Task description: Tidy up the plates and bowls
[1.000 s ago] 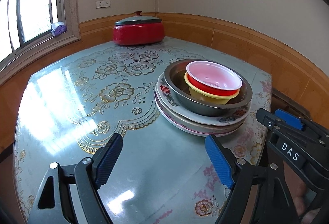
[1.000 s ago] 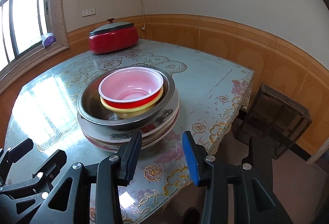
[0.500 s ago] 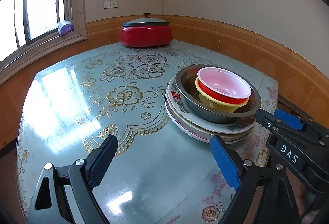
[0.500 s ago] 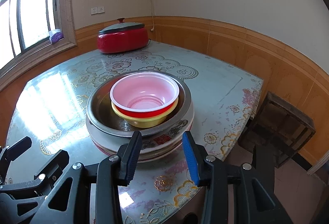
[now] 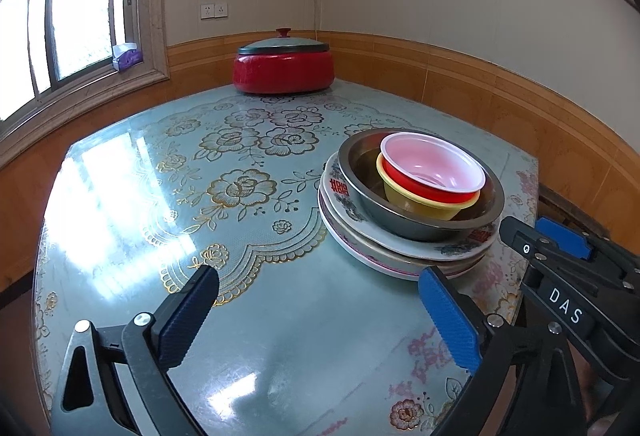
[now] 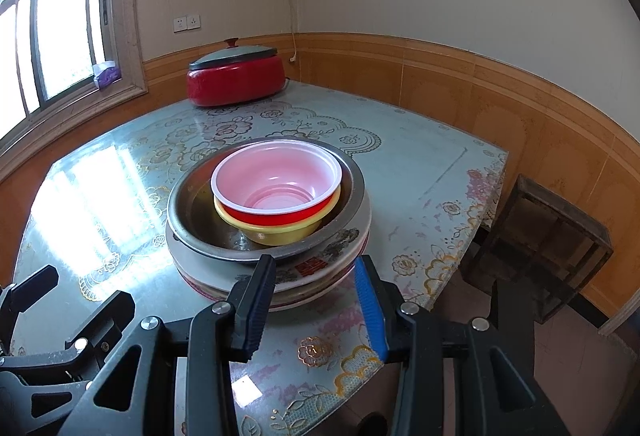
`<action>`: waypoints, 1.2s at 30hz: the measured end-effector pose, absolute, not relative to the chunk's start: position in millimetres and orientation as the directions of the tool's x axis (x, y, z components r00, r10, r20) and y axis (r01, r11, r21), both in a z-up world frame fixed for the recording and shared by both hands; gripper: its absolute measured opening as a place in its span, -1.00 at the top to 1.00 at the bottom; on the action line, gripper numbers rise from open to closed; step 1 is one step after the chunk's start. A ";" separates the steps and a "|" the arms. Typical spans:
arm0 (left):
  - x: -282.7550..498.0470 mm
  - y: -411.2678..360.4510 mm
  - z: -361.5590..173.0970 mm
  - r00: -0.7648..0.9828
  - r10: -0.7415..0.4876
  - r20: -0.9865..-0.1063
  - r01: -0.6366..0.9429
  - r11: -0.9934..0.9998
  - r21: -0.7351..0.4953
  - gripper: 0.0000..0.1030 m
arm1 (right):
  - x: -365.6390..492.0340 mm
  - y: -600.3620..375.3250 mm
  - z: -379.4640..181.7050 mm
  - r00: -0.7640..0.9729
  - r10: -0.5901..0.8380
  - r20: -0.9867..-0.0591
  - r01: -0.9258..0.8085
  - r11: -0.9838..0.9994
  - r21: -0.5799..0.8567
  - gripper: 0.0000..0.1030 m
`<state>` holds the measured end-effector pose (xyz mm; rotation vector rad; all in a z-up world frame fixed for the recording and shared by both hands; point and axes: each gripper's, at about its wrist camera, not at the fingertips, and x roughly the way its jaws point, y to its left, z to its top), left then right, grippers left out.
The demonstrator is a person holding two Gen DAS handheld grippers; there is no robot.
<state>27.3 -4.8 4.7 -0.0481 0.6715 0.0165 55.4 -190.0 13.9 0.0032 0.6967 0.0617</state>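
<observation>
A: What sits on the table [image 5: 248, 316]?

B: One stack near its right edge. At the bottom are the plates [image 5: 404, 248], several flat ones with printed rims and a red mark on the top one. I cannot count them exactly.

A: And on the plates?

B: A steel bowl [image 5: 420, 224] rests on the top plate. Inside it stands a yellow bowl [image 5: 424, 206], and nested in that is a red bowl [image 5: 432, 172] with a white rim and a pale pink inside. From the right wrist view the red bowl [image 6: 276, 188] holds nothing; the yellow bowl [image 6: 276, 230] shows only as a rim and lower wall around it. The floor of the steel bowl [image 6: 200, 212] looks bare around the yellow one.

A: Anything else with a lid?

B: A red pot [image 5: 284, 70] at the far edge, covered by a grey lid [image 5: 283, 45] with a red knob. Its contents are hidden.

A: The tools?

B: The left gripper [image 5: 320, 320] hangs over the bare tabletop left of the stack, jaws spread wide, grasping nothing. The right gripper [image 6: 316, 310] is at the near rim of the plates [image 6: 304, 282], jaws parted on either side of that rim, holding nothing. Whether the pads touch the rim I cannot tell.

A: Beyond the table?

B: A dark wooden stool [image 6: 548, 240] stands off its right corner.
</observation>
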 end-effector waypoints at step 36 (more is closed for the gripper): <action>22.8 -2.5 10.6 0.800 0.077 -0.595 -0.106 0.994 -0.015 -0.97 | 55.2 -190.1 12.6 0.763 0.073 -0.642 -0.071 0.997 0.030 0.20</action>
